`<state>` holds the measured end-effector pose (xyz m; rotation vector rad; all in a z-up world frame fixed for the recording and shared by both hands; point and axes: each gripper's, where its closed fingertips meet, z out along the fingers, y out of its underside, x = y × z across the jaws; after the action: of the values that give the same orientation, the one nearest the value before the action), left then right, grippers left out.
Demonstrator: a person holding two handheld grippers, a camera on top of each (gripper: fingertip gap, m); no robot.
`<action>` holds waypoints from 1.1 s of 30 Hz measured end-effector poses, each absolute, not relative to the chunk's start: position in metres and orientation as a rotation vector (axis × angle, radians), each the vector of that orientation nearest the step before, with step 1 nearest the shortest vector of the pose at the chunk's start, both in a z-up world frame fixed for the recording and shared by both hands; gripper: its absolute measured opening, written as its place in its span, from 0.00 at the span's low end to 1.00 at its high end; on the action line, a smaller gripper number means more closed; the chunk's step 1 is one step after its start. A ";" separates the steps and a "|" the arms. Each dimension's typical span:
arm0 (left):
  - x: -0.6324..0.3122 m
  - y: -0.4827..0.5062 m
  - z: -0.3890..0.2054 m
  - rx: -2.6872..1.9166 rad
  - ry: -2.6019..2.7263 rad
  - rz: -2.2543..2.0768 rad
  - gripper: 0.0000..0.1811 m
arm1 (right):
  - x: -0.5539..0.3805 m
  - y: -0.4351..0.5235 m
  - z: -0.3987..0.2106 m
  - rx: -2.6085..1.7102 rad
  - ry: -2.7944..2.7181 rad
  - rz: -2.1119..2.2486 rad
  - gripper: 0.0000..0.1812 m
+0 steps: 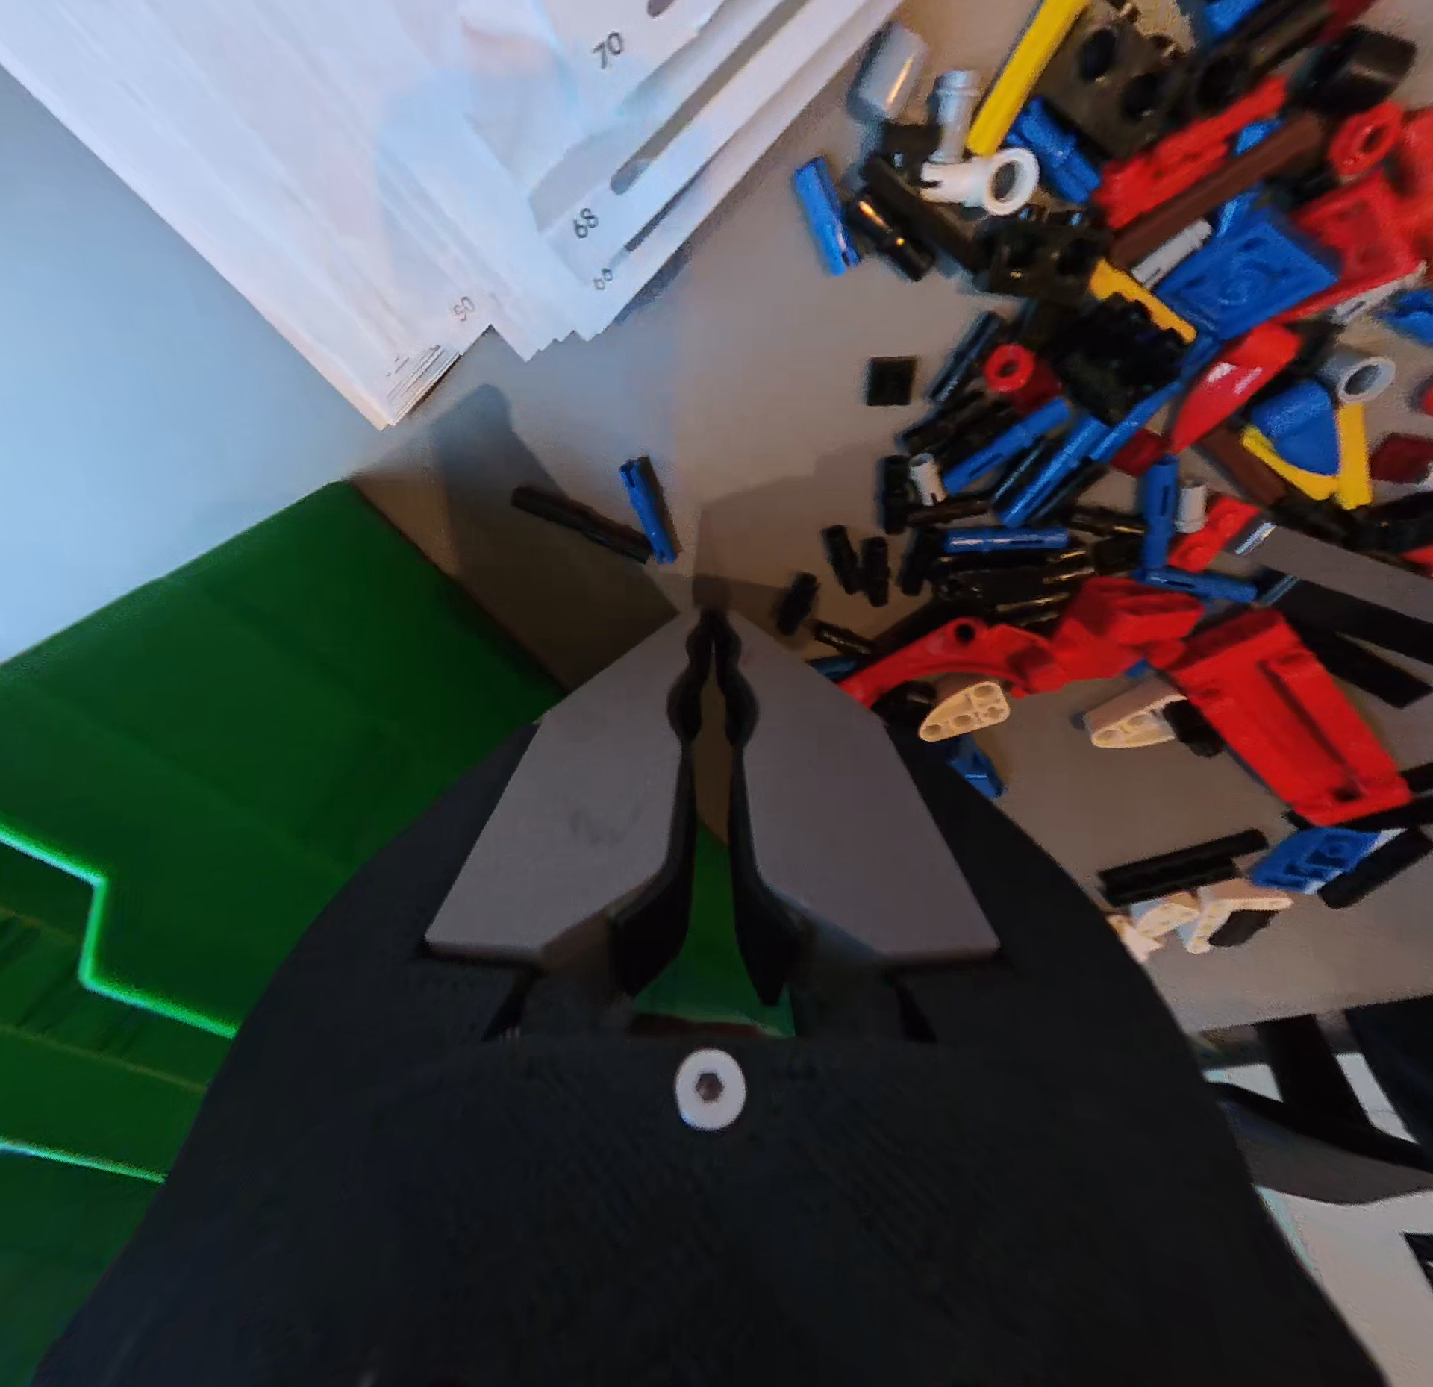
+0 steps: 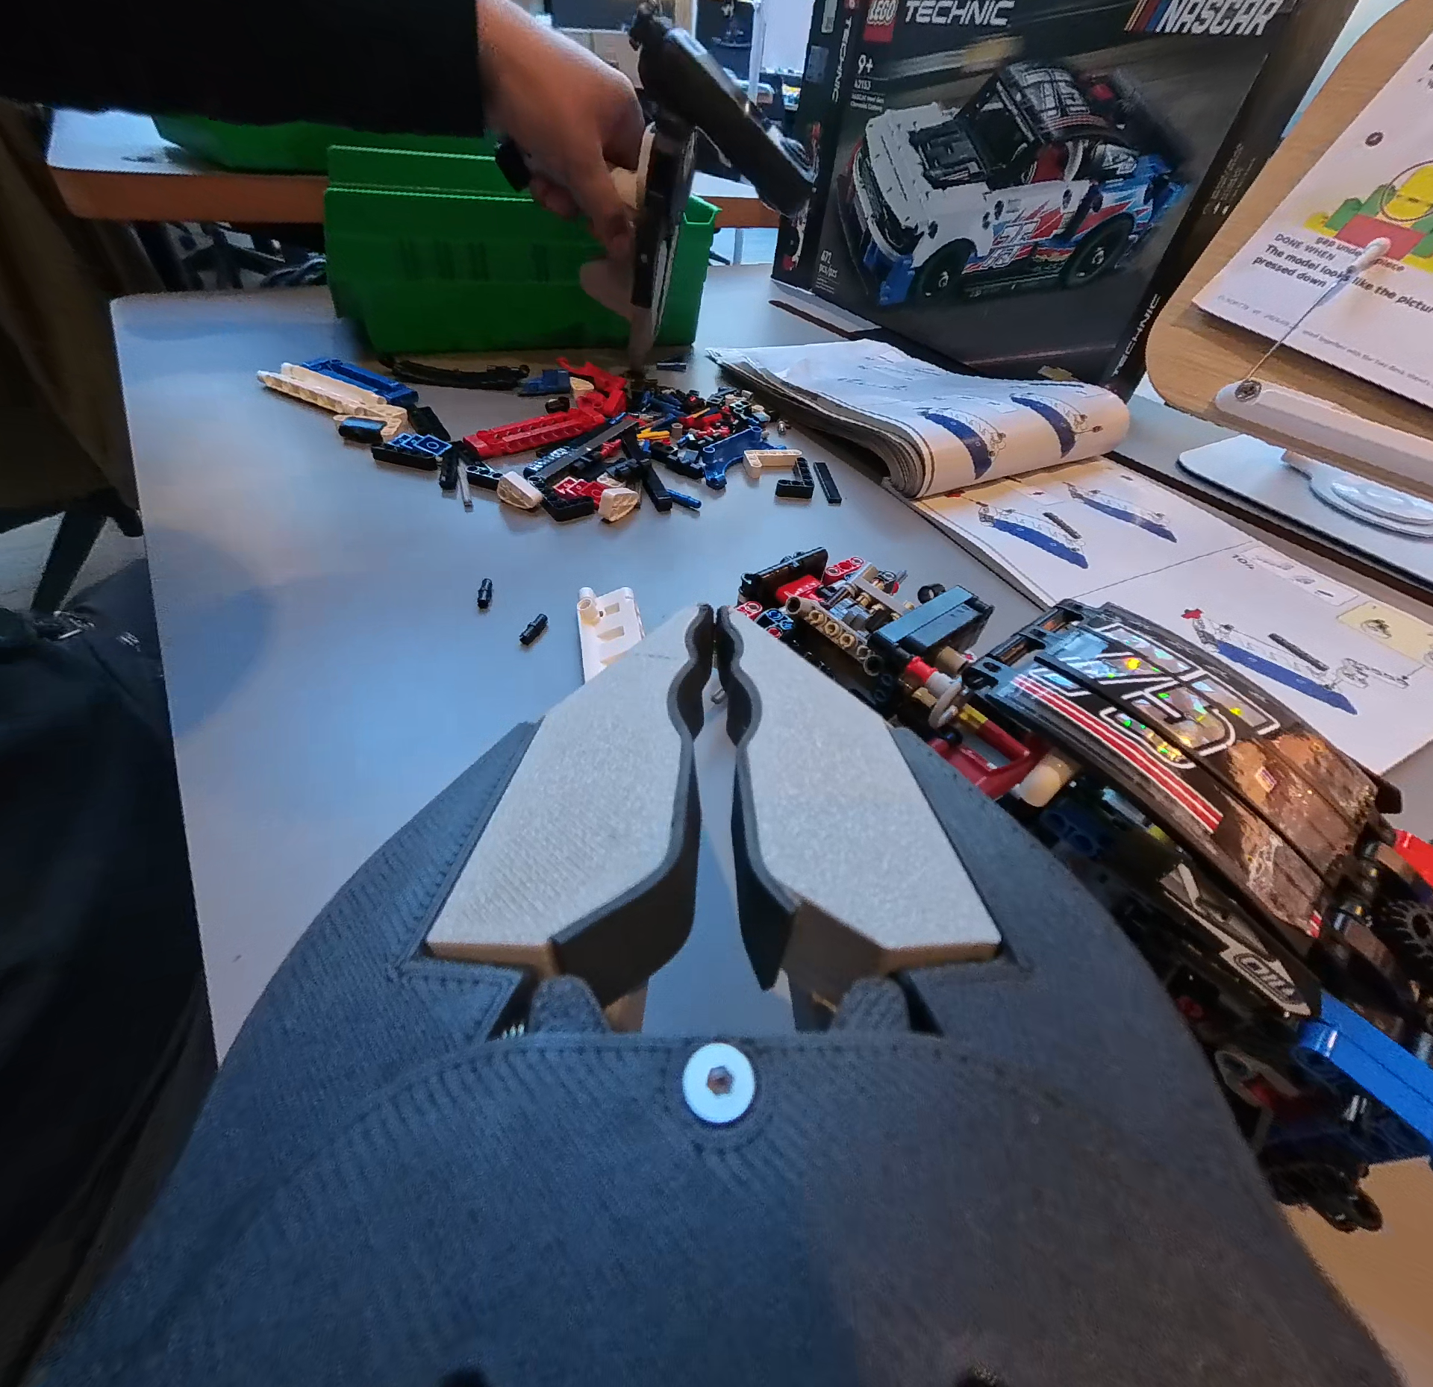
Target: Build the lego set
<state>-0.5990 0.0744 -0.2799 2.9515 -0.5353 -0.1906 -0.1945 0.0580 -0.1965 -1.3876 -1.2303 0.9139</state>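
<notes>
In the left wrist view my left gripper (image 1: 707, 619) is shut, its pads meeting at the tips just above the grey table. It hovers at the edge of a pile of loose parts (image 1: 1124, 419), close to a blue pin (image 1: 650, 509) and a black axle (image 1: 581, 524). It also shows in the right wrist view (image 2: 640, 361), pointing down onto the pile (image 2: 620, 443). My right gripper (image 2: 715, 619) is shut, beside the half-built car (image 2: 1163, 730). A small grey bit (image 2: 719, 695) shows in the hollow between its pads; I cannot tell whether it is held.
A white panel (image 2: 609, 629) and two black pins (image 2: 485, 594) lie left of my right gripper. The open instruction booklet (image 2: 930, 412) and the set's box (image 2: 1008, 148) stand behind the car. A green bin (image 2: 465, 264) sits behind the pile. Across from one pair of fingers to the other is roughly 40 cm.
</notes>
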 end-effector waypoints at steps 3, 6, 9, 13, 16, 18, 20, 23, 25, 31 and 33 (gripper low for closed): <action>-0.598 0.070 -0.279 2.945 -0.551 -0.190 0.00 | -0.194 0.059 -0.197 -1.391 -1.225 0.908 0.00; -0.595 0.069 -0.271 2.988 -0.556 -0.142 0.00 | -0.194 0.059 -0.197 -1.393 -1.225 0.902 0.00; -0.580 0.067 -0.264 3.028 -0.593 -0.011 0.08 | -0.194 0.060 -0.198 -1.398 -1.226 0.901 0.00; -0.571 0.063 -0.264 2.999 -0.755 -0.007 0.09 | -0.194 0.060 -0.198 -1.398 -1.223 0.904 0.00; -0.569 0.065 -0.269 2.996 -0.733 -0.003 0.11 | -0.194 0.060 -0.198 -1.399 -1.224 0.904 0.00; -0.564 0.067 -0.272 3.010 -0.685 0.061 0.10 | -0.194 0.060 -0.197 -1.399 -1.223 0.904 0.00; -0.569 0.068 -0.274 3.002 -0.653 0.032 0.10 | -0.194 0.060 -0.197 -1.400 -1.219 0.908 0.00; -0.575 0.066 -0.279 2.970 -0.675 -0.007 0.09 | -0.193 0.061 -0.197 -1.402 -1.215 0.914 0.00; -0.576 0.068 -0.279 2.977 -0.695 -0.026 0.07 | -0.193 0.060 -0.197 -1.401 -1.215 0.915 0.00; -0.576 0.067 -0.279 2.962 -0.726 -0.054 0.07 | -0.193 0.061 -0.197 -1.404 -1.213 0.920 0.00; -0.576 0.067 -0.279 2.961 -0.729 -0.058 0.07 | -0.193 0.061 -0.197 -1.405 -1.212 0.920 0.00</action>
<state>-0.5763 0.0672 -0.2795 2.9608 -0.7286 -0.0576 -0.1934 0.0609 -0.1968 -1.4052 -1.2121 0.9203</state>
